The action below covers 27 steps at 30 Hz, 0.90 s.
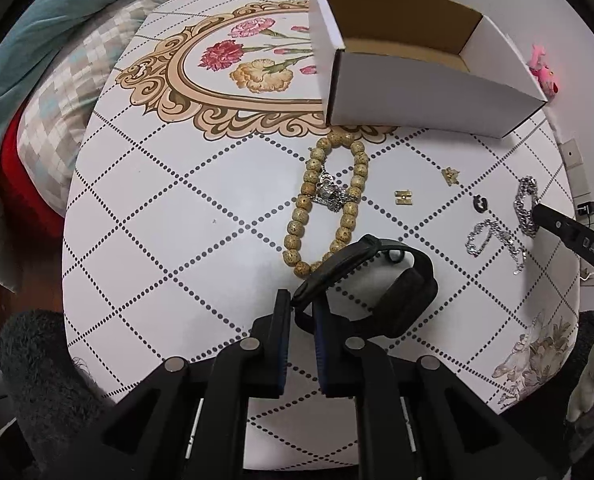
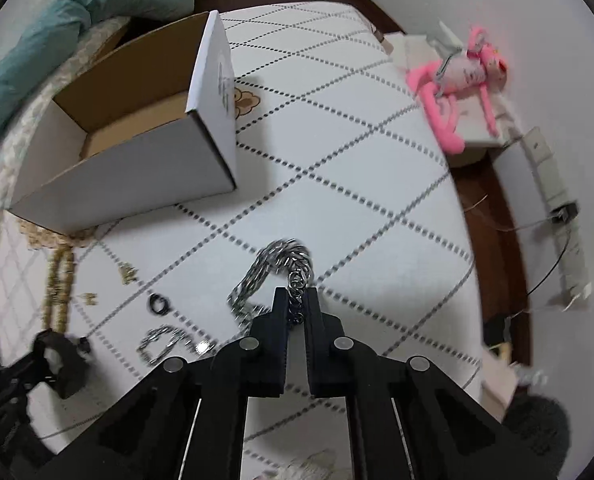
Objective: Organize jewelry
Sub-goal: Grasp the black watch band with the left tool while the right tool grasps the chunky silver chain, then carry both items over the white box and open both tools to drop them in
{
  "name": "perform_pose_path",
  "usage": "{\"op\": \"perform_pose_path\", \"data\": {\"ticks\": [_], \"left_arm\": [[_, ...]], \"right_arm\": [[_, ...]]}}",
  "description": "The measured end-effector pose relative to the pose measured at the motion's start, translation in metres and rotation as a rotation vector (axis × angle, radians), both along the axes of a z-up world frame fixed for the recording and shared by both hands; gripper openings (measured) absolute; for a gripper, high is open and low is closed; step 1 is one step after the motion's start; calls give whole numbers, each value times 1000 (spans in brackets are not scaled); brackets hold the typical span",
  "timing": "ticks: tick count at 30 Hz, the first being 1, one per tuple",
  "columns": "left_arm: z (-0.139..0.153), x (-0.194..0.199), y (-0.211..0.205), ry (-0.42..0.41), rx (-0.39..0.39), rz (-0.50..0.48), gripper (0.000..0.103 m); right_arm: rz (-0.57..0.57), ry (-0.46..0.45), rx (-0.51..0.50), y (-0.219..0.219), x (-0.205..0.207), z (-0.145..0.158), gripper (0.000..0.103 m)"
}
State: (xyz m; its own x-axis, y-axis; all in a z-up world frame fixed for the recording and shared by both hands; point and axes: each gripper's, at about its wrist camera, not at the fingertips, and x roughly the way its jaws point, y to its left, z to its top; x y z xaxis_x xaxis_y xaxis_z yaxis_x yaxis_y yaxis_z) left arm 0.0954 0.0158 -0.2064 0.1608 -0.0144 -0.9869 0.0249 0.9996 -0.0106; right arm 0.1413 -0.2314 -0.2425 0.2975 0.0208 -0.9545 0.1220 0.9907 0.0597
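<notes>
My left gripper (image 1: 301,307) is shut on the strap of a black watch (image 1: 377,280), held just above the table. My right gripper (image 2: 296,300) is shut on a thick silver chain (image 2: 273,264); that chain (image 1: 524,206) and a right fingertip (image 1: 553,218) also show in the left wrist view. An open white cardboard box (image 1: 417,92) stands at the far side; it also shows in the right wrist view (image 2: 137,168). A tan bead necklace (image 1: 329,200) with a silver piece (image 1: 329,194) on it, two gold charms (image 1: 404,197), a black ring (image 1: 480,203) and a thin silver chain (image 1: 493,240) lie on the table.
The white table (image 1: 169,240) has a diamond pattern and a floral design. A bed with teal and checked bedding (image 1: 57,60) lies at the left. A pink plush toy (image 2: 465,76) sits on a white shelf at the right, with cables beyond the table edge.
</notes>
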Motion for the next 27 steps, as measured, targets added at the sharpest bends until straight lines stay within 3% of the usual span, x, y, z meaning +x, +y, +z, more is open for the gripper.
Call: {"op": "perform_pose_path", "data": {"ticks": [10,11,15,19,22,24,25,26,27], "left_arm": [[38,-19,-18,-87,-34,-13,8],[41,-16,-23,-95,-36,-13,8],[58,-12,-30,-131,-55,-17,8],[63,-4,-38,-160,-55,-25,8],[58,-2,-41,-162,-43,-23,8],[48,1,-43,-149,-35,-20,8],[43,2,-43,-141,-32,-19,8],[39,4,-44,-134,-28,-18,8],[33,6,-45,-126,-25,-15,8]], "right_arm": [[43,-132,91,2,-31,65,6],[51,-138,92,3,-31,70,0],[75,-168,103,12,-33,87,0],[84,-189,127,8,-30,97,0],[46,-122,182,-5,-19,83,0],[32,-53,188,-11,-11,64,4],[24,-30,197,-14,-9,54,15],[24,-14,196,-15,-8,45,34],[28,3,187,-15,-7,37,44]]}}
